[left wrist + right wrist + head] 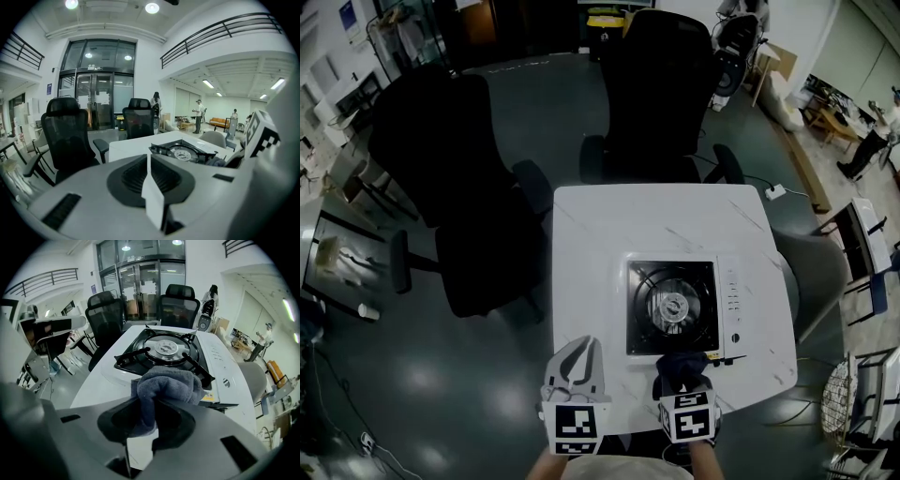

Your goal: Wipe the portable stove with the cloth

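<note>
Two grippers hover at the worktop's near edge in the head view: left gripper idle, right gripper just before the portable stove. Left gripper view: fingers pressed together, empty. Right gripper view: fingers clamped on the bunched cloth at the stove's front edge, contact unclear. Wiping seems barely begun, if at all.

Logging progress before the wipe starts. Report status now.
Left tool shut, empty. Right tool shut on cloth. Cloth bunched at portable stove's near edge. Nothing in the way.
</note>
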Available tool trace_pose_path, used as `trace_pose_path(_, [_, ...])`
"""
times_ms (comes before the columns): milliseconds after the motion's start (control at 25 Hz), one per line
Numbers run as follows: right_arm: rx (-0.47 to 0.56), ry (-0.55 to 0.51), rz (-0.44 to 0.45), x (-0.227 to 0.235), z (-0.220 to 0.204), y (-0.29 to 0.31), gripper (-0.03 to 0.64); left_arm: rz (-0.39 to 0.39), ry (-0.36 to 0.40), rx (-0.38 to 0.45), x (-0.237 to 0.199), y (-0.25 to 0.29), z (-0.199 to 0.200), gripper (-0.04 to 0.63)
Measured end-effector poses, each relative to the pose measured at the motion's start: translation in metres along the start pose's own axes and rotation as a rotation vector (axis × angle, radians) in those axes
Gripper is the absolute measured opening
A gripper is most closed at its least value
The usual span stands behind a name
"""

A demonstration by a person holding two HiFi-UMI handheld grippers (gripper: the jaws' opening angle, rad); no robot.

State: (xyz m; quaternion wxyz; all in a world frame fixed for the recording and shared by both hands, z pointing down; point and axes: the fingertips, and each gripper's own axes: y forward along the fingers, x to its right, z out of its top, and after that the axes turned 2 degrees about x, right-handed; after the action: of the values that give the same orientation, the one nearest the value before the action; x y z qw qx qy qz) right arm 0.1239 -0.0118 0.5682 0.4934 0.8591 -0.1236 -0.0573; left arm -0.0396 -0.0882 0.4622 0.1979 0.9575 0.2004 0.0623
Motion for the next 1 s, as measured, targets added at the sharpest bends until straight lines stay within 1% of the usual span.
trace_pose_path(320, [-0.007, -0.062, 0.064, -0.034, 0.006, 0.007, 0.092, 0.027, -0.017, 0.001, -0.012, -0.009, -0.007, 0.031])
trace_pose_path(560, [-0.008, -0.091, 0.153, -0.073, 0.015, 0.012, 0.092, 0.045, -0.043, -0.004, -0.021, -0.015, -0.009, 0.031])
trace_pose_path(1000, [-0.014, -0.163, 0.239, -0.116, 0.025, 0.021, 0.092, 0.098, -0.051, -0.002, -0.04, -0.024, -0.019, 0.031])
